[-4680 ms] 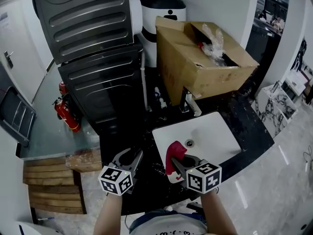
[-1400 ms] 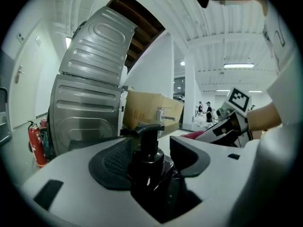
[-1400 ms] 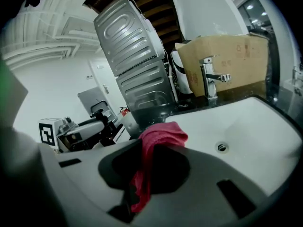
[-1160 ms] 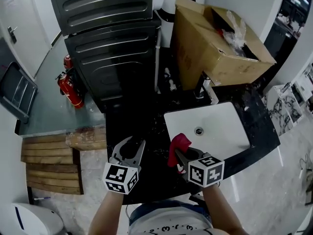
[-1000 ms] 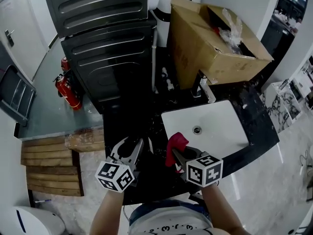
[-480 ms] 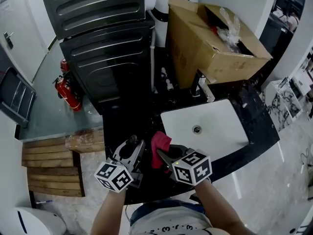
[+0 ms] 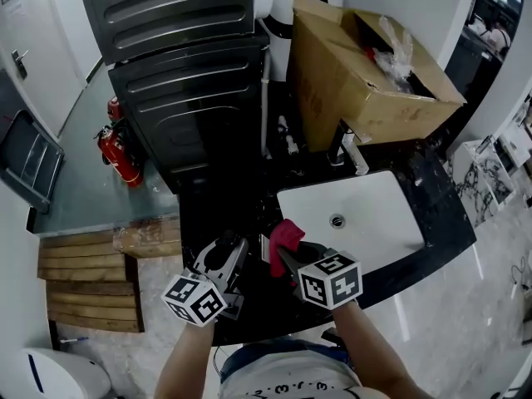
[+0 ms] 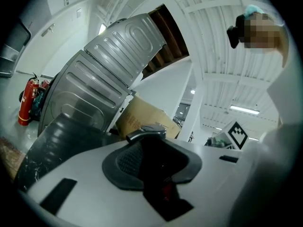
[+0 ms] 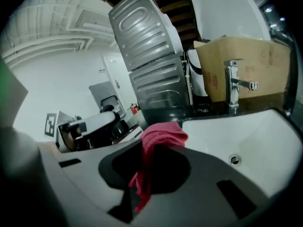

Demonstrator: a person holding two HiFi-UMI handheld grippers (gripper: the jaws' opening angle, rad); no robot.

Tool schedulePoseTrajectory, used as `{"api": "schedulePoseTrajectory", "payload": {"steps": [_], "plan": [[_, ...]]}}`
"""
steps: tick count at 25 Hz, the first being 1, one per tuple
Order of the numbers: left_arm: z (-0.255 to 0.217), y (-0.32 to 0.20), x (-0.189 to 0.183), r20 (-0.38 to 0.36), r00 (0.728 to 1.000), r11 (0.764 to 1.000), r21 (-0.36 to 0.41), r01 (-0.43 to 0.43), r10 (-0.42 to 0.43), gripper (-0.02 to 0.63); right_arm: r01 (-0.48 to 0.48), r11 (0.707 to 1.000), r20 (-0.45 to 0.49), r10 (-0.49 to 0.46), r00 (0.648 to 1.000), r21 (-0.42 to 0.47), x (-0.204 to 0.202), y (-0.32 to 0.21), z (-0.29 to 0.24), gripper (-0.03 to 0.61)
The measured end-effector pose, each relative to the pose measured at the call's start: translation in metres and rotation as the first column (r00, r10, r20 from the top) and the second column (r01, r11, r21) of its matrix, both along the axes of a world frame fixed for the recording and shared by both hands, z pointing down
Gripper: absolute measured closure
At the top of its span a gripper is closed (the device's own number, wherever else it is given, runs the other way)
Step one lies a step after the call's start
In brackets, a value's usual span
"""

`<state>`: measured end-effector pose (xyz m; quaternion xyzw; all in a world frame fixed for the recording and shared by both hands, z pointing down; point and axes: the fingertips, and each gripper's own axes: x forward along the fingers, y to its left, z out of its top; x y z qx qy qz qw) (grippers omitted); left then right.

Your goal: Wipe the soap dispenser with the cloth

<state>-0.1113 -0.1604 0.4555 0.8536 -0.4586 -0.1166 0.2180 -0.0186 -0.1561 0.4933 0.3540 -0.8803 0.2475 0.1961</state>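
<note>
In the head view my left gripper (image 7: 224, 254) is shut on a dark soap dispenser (image 7: 226, 243) held over the black counter; only its pump head shows above the jaws. In the left gripper view the grey pump head of the soap dispenser (image 8: 146, 134) sticks up between the jaws of the left gripper (image 8: 152, 151). My right gripper (image 7: 288, 256) is shut on a red cloth (image 7: 287, 234), a short gap to the right of the dispenser. In the right gripper view the cloth (image 9: 160, 137) drapes over the jaws of the right gripper (image 9: 150, 167). I cannot tell whether cloth and dispenser touch.
A white sink basin (image 7: 378, 223) with a chrome faucet (image 7: 349, 155) lies to the right in the black counter (image 7: 249, 206). Behind it stands an open cardboard box (image 7: 349, 81). A dark grey appliance (image 7: 187, 98), a red fire extinguisher (image 7: 116, 160) and wooden pallets (image 7: 83, 293) are at the left.
My right gripper has carried the red cloth to the left, closer to the dispenser than a second ago. The left gripper has stayed put, rolling slightly, still gripping the dispenser.
</note>
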Motion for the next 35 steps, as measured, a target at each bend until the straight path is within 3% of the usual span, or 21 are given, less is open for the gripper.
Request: {"api": "schedulePoseTrajectory", "payload": {"steps": [4,7,10,14,17,20,25,27,30,33,35], "plan": [[0.0,0.003,0.004,0.03,0.999,1.0,0.012,-0.015,0.014,0.506,0.021,0.997,0.118,-0.029,0.993,0.07,-0.02,-0.009,-0.032,0.529],[-0.001,0.004,0.007,0.052,0.998,1.0,0.018,-0.024,0.023,0.506,0.047,0.994,0.112,-0.057,0.992,0.096,-0.031,-0.012,-0.029,0.529],[0.0,0.004,0.007,0.045,0.999,1.0,0.015,-0.019,0.018,0.506,0.014,0.997,0.123,-0.023,0.992,0.074,-0.025,-0.019,-0.017,0.529],[0.0,0.006,0.008,0.055,0.998,1.0,0.023,-0.021,0.02,0.506,-0.047,0.999,-0.068,0.047,0.997,0.004,-0.003,-0.019,0.03,0.529],[0.0,0.005,0.008,0.052,0.998,1.0,0.022,-0.021,0.02,0.506,-0.058,0.998,-0.061,0.056,0.997,-0.021,0.003,-0.013,0.041,0.529],[0.001,0.001,0.0,-0.006,1.0,1.0,-0.014,-0.01,0.01,0.506,-0.06,0.998,-0.049,0.06,0.997,-0.009,0.008,-0.012,0.035,0.529],[-0.015,-0.003,-0.015,-0.181,0.983,0.999,-0.049,-0.005,-0.004,0.508,-0.126,0.992,-0.008,0.126,0.992,0.027,0.032,-0.017,0.014,0.529],[-0.028,-0.006,-0.023,-0.292,0.956,0.998,-0.059,-0.004,-0.014,0.506,-0.146,0.988,0.005,0.146,0.989,0.05,0.04,-0.021,0.005,0.529],[-0.047,-0.015,-0.033,-0.455,0.889,0.995,-0.098,0.003,-0.048,0.506,-0.162,0.982,0.047,0.158,0.986,0.1,0.047,-0.029,-0.015,0.529],[-0.058,-0.024,-0.041,-0.608,0.785,0.98,-0.197,-0.007,-0.116,0.506,-0.139,0.973,0.118,0.118,0.986,0.183,0.041,-0.031,-0.042,0.529],[-0.066,-0.027,-0.041,-0.698,0.706,0.975,-0.217,-0.051,-0.118,0.506,-0.11,0.964,0.16,0.072,0.985,0.243,0.033,-0.03,-0.06,0.529]]}}
